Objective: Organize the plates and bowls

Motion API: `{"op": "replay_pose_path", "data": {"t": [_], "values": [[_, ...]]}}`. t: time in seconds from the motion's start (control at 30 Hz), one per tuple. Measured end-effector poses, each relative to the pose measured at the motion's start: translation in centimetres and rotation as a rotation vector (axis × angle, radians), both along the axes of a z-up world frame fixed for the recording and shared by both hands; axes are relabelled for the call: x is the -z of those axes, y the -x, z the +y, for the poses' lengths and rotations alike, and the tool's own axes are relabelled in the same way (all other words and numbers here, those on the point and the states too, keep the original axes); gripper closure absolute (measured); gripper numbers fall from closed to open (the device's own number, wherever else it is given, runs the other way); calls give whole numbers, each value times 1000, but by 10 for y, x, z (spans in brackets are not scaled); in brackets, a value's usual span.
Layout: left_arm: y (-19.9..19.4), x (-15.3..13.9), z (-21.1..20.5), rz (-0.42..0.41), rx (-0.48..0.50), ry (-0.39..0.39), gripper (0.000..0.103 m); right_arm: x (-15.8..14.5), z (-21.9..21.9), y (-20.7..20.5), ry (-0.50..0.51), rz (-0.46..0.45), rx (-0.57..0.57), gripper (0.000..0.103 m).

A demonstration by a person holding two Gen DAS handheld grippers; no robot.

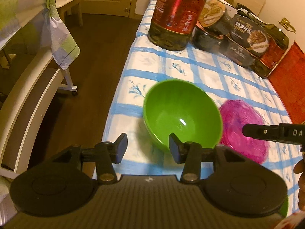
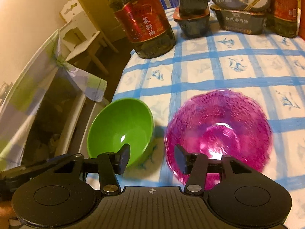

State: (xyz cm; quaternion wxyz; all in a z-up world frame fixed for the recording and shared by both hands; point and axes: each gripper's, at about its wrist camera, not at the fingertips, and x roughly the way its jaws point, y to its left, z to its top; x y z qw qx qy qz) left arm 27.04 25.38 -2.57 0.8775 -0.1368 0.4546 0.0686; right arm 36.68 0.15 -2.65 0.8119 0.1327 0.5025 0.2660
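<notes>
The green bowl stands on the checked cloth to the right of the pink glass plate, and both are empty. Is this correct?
Not quite: the side is wrong. The green bowl stands to the left of the pink glass plate, nearer the table edge, as the right wrist view shows. The rest holds: both sit on the checked cloth and both are empty.

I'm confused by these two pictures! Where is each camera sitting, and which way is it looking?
Left wrist: rides on the left gripper, looking forward and down at the green bowl; its open fingers show, plus the right gripper's tip.
Right wrist: rides on the right gripper, looking forward and down at the pink plate; its open fingers show.
Both share the bowl, plate, oil bottle and checked tablecloth.
</notes>
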Motion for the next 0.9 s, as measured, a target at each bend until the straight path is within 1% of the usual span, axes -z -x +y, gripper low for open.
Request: {"op": "replay_pose_path", "data": {"t": [0.1, 0.27, 0.43, 0.5, 0.6, 0.67, 0.7, 0.73, 0.8, 0.9], "values": [[-13, 8, 8, 8, -1, 12, 59, 9, 10, -15, 7, 22, -5, 52], [-32, 21, 20, 16, -2, 67, 60, 23, 27, -33, 40, 40, -20, 52], [-44, 29, 28, 23, -10, 94, 64, 36, 39, -39, 56, 54, -44, 52], [-47, 33, 28, 29, -3, 96, 64, 40, 42, -41, 57, 59, -49, 55], [-51, 36, 26, 33, 6, 101, 72, 42, 46, -43, 66, 55, -58, 64], [-52, 36, 27, 30, 7, 103, 74, 43, 49, -43, 68, 51, -71, 73], [-53, 36, 26, 30, 6, 103, 78, 43, 51, -43, 68, 53, -74, 75], [-53, 37, 26, 30, 7, 102, 83, 43, 52, -43, 70, 53, -77, 79], [-53, 36, 25, 29, 11, 99, 85, 43, 55, -43, 85, 45, -79, 83], [-53, 35, 22, 28, 21, 91, 93, 42, 56, -41, 110, 29, -79, 93]]}}
